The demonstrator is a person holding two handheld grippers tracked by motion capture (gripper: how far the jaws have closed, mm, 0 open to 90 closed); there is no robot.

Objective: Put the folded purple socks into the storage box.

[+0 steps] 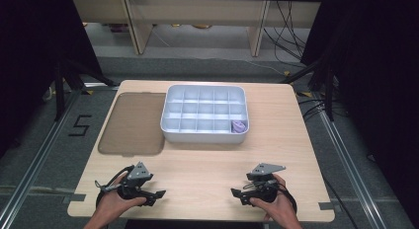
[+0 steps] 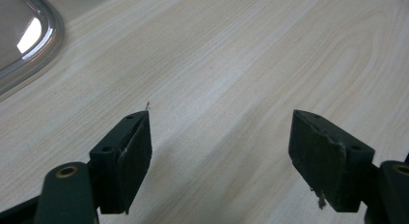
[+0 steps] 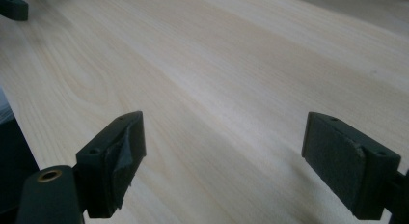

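Grippers sit low over the near edge of the table (image 1: 207, 160): my left gripper (image 2: 219, 156) and my right gripper (image 3: 224, 161) both have their jaws spread wide, holding nothing, bare wood between them. Well ahead stands a white compartment tray (image 1: 204, 135) with a small purple thing (image 1: 239, 126) in its near right cell. Beside its left lies a tinted lid (image 1: 132, 123). Floor tape reads "5" (image 1: 79, 125).
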